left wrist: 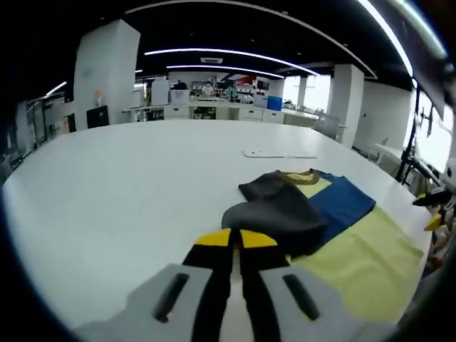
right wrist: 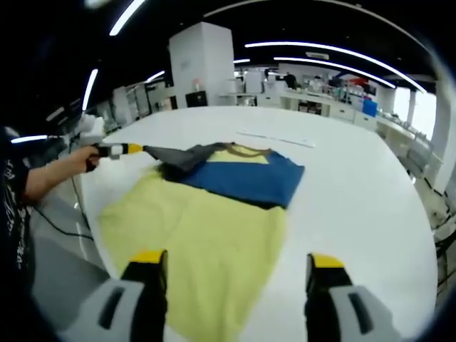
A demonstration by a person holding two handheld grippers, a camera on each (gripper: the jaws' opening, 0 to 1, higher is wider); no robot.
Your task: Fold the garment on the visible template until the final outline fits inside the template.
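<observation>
Your left hand-held gripper [left wrist: 236, 242] is pinching the grey sleeve [left wrist: 274, 214], the right hand-held gripper [right wrist: 237, 269] is spread, so lay the sleeve flat across the blue fold [right wrist: 246, 178].

White table [left wrist: 121, 192], background desks [left wrist: 214, 110].

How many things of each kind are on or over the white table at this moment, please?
Garment, yellow, blue and grey: 1
Hand-held grippers: 2, the left hand-held gripper shut on the garment's grey part, the right hand-held gripper open
Flat white strip on the table: 1
Total: 4
</observation>
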